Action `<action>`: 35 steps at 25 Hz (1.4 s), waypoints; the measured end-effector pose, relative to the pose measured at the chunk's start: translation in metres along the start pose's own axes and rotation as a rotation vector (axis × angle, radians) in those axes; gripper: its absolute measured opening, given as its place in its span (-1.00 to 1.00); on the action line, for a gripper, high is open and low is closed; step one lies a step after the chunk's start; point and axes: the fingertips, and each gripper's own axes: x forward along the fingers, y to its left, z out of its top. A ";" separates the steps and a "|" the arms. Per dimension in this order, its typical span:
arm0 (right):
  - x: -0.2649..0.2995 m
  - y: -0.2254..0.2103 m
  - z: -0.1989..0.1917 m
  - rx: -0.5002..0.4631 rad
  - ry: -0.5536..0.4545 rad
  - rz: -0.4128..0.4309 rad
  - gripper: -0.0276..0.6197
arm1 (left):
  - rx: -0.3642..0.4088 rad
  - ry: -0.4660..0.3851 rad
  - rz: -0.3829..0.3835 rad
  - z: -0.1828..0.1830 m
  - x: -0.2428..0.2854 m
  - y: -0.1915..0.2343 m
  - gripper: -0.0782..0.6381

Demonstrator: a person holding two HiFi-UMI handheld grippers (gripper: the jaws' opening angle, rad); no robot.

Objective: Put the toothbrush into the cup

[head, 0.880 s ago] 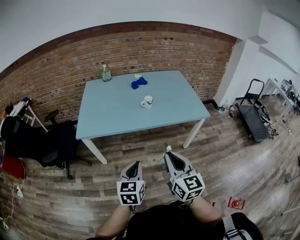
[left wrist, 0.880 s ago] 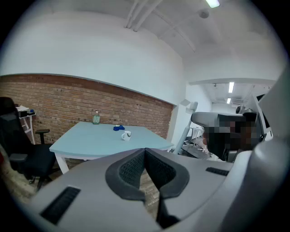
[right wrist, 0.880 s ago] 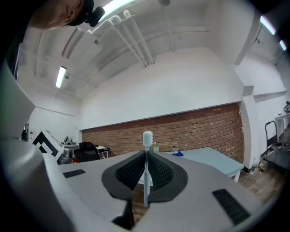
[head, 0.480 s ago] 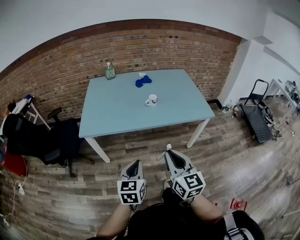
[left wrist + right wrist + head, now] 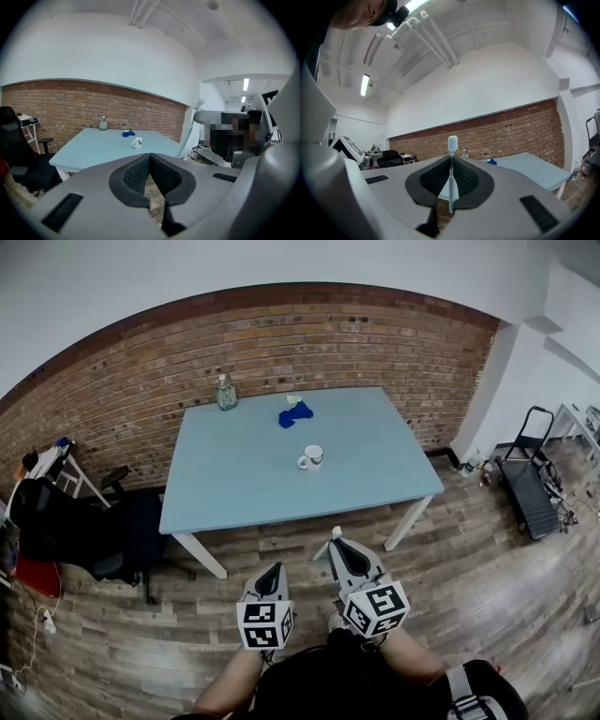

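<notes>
A white mug stands near the middle of the light blue table, and it shows small in the left gripper view as the cup. A pale toothbrush stands upright between the pads of my right gripper, bristles up. In the head view the right gripper is held over the floor in front of the table, with the toothbrush tip poking out. To its left my left gripper is shut with nothing in it, its pads pressed together.
A blue cloth and a clear bottle sit at the table's far edge by the brick wall. A black office chair stands left of the table. A black cart is at the right. Wooden floor lies between me and the table.
The table, mug and wall have slid a little right and down in the head view, so my view has shifted. Both grippers keep their places and their hold.
</notes>
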 end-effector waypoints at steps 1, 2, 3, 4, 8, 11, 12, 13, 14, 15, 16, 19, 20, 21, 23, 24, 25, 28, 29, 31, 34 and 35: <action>0.006 -0.008 0.001 0.001 0.001 0.005 -0.81 | 0.002 0.000 0.001 0.005 0.010 -0.001 -0.76; 0.013 -0.016 0.003 0.001 0.001 0.010 -0.81 | 0.005 -0.001 0.002 0.010 0.020 -0.002 -0.76; 0.019 -0.024 0.006 0.000 -0.002 0.017 -0.81 | 0.006 -0.002 0.005 0.016 0.031 -0.003 -0.76; 0.026 -0.031 0.008 -0.001 -0.004 0.024 -0.81 | 0.005 -0.003 0.008 0.022 0.041 -0.003 -0.76; 0.054 -0.066 0.020 0.000 -0.006 0.046 -0.81 | 0.008 -0.001 0.017 0.045 0.086 -0.009 -0.76; 0.073 -0.099 0.026 0.005 -0.005 0.052 -0.81 | 0.013 0.003 0.020 0.060 0.120 -0.014 -0.76; 0.079 -0.110 0.027 0.007 -0.004 0.053 -0.81 | 0.016 0.005 0.020 0.064 0.133 -0.016 -0.76; 0.085 -0.120 0.029 0.009 -0.003 0.055 -0.81 | 0.018 0.008 0.020 0.069 0.145 -0.018 -0.76; 0.091 -0.131 0.030 0.011 -0.003 0.057 -0.81 | 0.020 0.010 0.019 0.073 0.157 -0.021 -0.76; 0.096 -0.142 0.031 0.012 -0.003 0.059 -0.81 | 0.022 0.012 0.018 0.077 0.168 -0.025 -0.76; 0.100 -0.152 0.032 0.014 -0.003 0.061 -0.81 | 0.026 0.013 0.017 0.081 0.180 -0.030 -0.76; 0.113 -0.179 0.033 0.017 0.002 0.073 -0.81 | 0.037 0.014 0.011 0.091 0.211 -0.043 -0.76; 0.117 -0.187 0.033 0.019 0.005 0.078 -0.81 | 0.040 0.016 0.011 0.093 0.221 -0.047 -0.76; 0.122 -0.195 0.033 0.021 0.008 0.083 -0.81 | 0.042 0.019 0.014 0.096 0.229 -0.049 -0.76; 0.130 -0.207 0.035 0.026 0.016 0.095 -0.81 | 0.036 0.028 0.025 0.100 0.241 -0.051 -0.76; 0.133 -0.213 0.036 0.027 0.018 0.101 -0.81 | 0.031 0.031 0.033 0.101 0.245 -0.052 -0.76; 0.137 -0.218 0.037 0.028 0.019 0.107 -0.81 | 0.027 0.034 0.042 0.102 0.249 -0.051 -0.76; 0.151 -0.231 0.037 0.032 0.017 0.118 -0.81 | 0.018 0.044 0.067 0.102 0.260 -0.045 -0.76; 0.155 -0.234 0.036 0.036 0.019 0.120 -0.81 | 0.012 0.046 0.074 0.101 0.263 -0.043 -0.76; 0.163 -0.239 0.033 0.042 0.023 0.123 -0.81 | 0.000 0.047 0.086 0.100 0.269 -0.037 -0.76; 0.176 -0.243 0.027 0.042 0.031 0.128 -0.81 | -0.011 0.048 0.095 0.098 0.279 -0.028 -0.76; 0.181 -0.244 0.024 0.042 0.033 0.129 -0.81 | -0.009 0.050 0.094 0.098 0.283 -0.024 -0.76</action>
